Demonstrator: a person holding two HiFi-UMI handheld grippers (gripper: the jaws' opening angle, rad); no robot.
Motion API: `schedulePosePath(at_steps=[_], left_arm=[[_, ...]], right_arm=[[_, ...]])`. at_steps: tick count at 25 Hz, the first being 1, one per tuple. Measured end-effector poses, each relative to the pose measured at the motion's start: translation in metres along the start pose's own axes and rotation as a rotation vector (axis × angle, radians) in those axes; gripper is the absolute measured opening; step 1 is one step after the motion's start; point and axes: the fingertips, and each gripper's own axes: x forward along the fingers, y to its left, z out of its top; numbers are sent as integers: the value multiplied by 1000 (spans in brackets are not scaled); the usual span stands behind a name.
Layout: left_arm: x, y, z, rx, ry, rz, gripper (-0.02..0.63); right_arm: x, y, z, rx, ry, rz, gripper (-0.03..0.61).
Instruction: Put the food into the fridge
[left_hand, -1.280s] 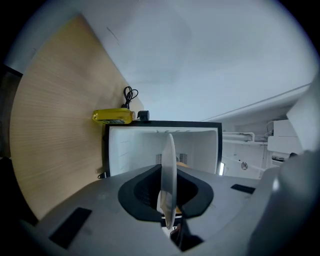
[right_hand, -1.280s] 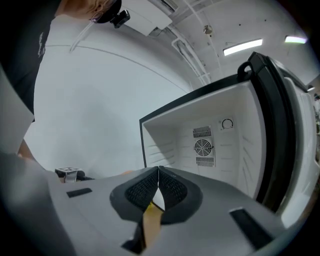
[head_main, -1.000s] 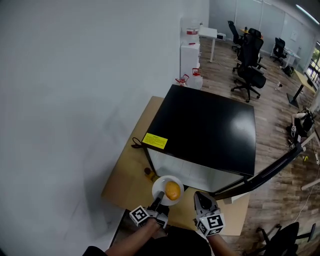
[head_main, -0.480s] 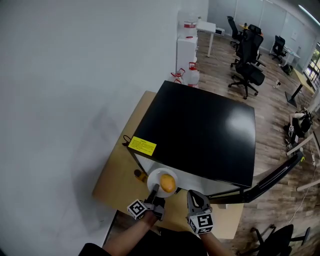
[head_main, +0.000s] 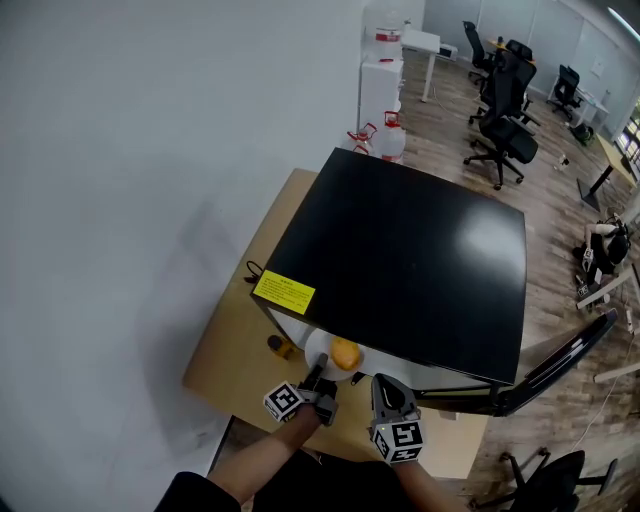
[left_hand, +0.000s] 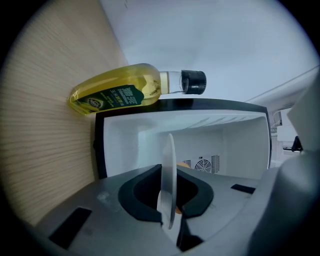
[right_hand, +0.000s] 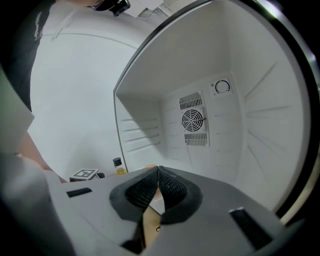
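A white plate (head_main: 322, 350) carrying an orange piece of food (head_main: 345, 352) is pinched by its near rim in my left gripper (head_main: 318, 377). It hangs at the mouth of the black fridge (head_main: 400, 250), partly under the top's front edge. In the left gripper view the plate (left_hand: 168, 175) shows edge-on between the shut jaws, with the white fridge inside (left_hand: 220, 145) behind it. My right gripper (head_main: 383, 386) is beside it to the right, shut and empty. In the right gripper view its pads (right_hand: 169, 186) meet in front of the bare fridge cavity (right_hand: 195, 120).
The fridge door (head_main: 560, 362) stands open to the right. A bottle of yellow oil (left_hand: 127, 92) stands on the wooden table (head_main: 235, 340) left of the fridge, near the white wall (head_main: 150, 200). Office chairs (head_main: 503, 125) and water jugs (head_main: 385, 140) stand beyond.
The plate with the food has moved forward from above the table to the fridge opening, and part of it now lies under the top edge. The right gripper has kept alongside.
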Motion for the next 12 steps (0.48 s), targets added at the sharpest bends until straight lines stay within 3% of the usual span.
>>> schedulePosePath(at_steps=[5, 8, 12], left_arm=[[8, 25, 8, 16, -29, 66, 25], [16, 29, 11, 12, -37, 50, 25], [24, 37, 15, 35, -45, 90, 25]], right_arm=[[-3, -7, -4, 12, 7, -32, 60], [-7, -14, -5, 9, 4, -59, 60], [-11, -20, -7, 7, 8, -68, 60]])
